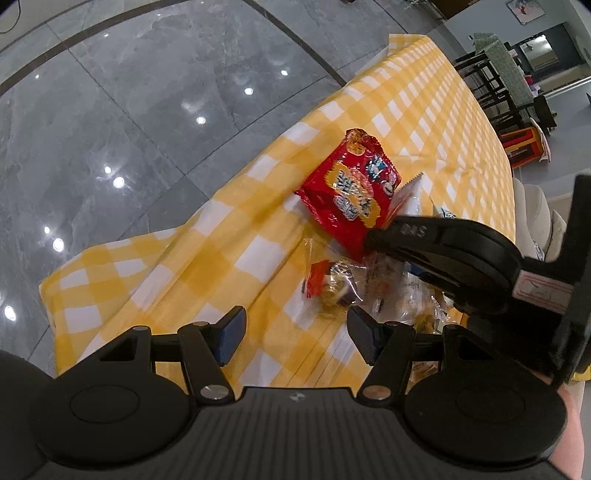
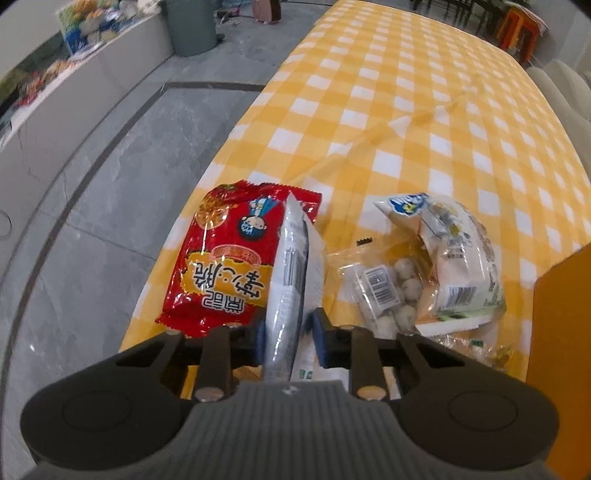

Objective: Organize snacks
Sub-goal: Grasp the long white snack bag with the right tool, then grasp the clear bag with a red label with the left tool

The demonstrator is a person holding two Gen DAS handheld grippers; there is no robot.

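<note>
A red snack bag (image 1: 349,188) lies near the left edge of the yellow checked table (image 1: 229,258); it also shows in the right wrist view (image 2: 225,258). My right gripper (image 2: 289,332) is shut on a white and silver packet (image 2: 291,273), held edge-up beside the red bag. In the left wrist view the right gripper body (image 1: 443,251) reaches in from the right. My left gripper (image 1: 293,334) is open and empty above the cloth, just short of a small clear wrapped snack (image 1: 330,286). A clear bag of white balls (image 2: 388,291) and a white-green packet (image 2: 458,258) lie to the right.
An orange box wall (image 2: 557,350) stands at the right. The table's left edge drops to a grey tiled floor (image 1: 110,129). A grey bin (image 2: 190,26) and a low counter with goods (image 2: 85,62) stand beyond. Dark chairs (image 1: 495,81) stand at the table's far end.
</note>
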